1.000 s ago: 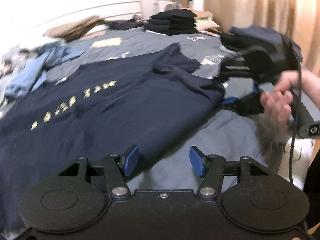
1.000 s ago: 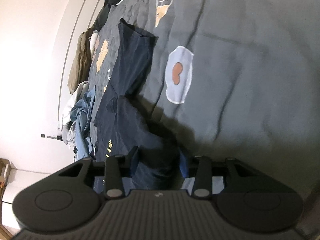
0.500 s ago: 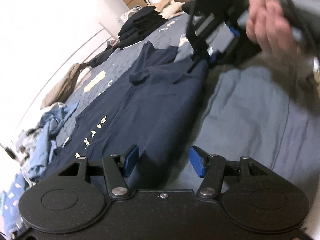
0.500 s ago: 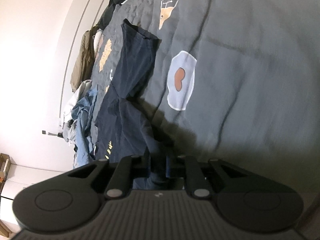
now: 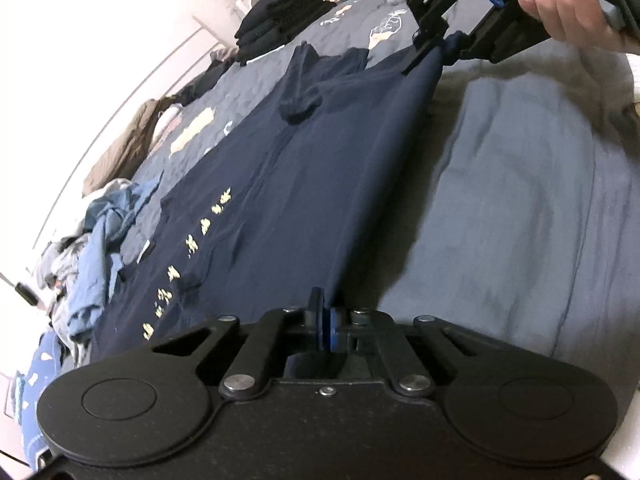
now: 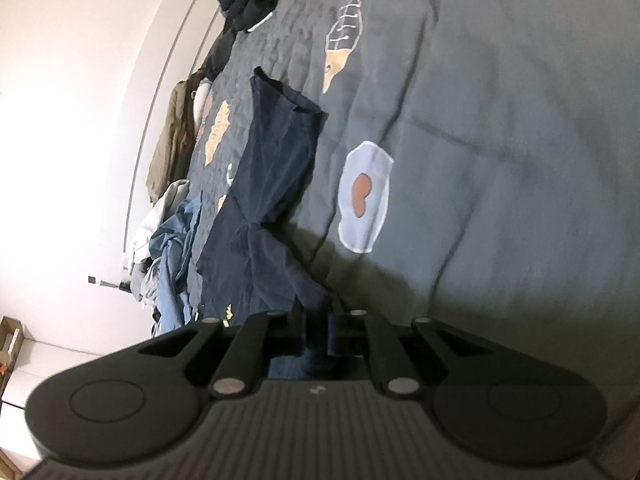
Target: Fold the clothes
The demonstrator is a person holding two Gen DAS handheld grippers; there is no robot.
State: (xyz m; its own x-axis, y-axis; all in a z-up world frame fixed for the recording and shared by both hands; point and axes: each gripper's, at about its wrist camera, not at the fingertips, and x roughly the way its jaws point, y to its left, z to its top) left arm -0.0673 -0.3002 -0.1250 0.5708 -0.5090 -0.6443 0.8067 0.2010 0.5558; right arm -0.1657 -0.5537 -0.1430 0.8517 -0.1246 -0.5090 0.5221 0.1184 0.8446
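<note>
A navy T-shirt (image 5: 304, 184) with yellow lettering lies spread on the grey-blue bed cover (image 5: 520, 208). My left gripper (image 5: 327, 326) is shut on the shirt's near edge at one corner. At the top right of the left wrist view, a hand holds my right gripper (image 5: 440, 46), shut on the other end of that edge, which is lifted taut between the two. In the right wrist view the right gripper (image 6: 318, 330) pinches navy cloth, and the shirt (image 6: 264, 200) with its sleeve runs away across the bed.
A stack of folded dark clothes (image 5: 280, 16) sits at the far end of the bed. A heap of light blue and white laundry (image 5: 92, 240) lies to the left, with an olive garment (image 5: 124, 152) by the white wall. The cover (image 6: 500, 160) has printed patches.
The left gripper went from open beside the shirt's edge to shut on it. The right gripper closed on its corner earlier and has lifted it, pulling the edge taut.
</note>
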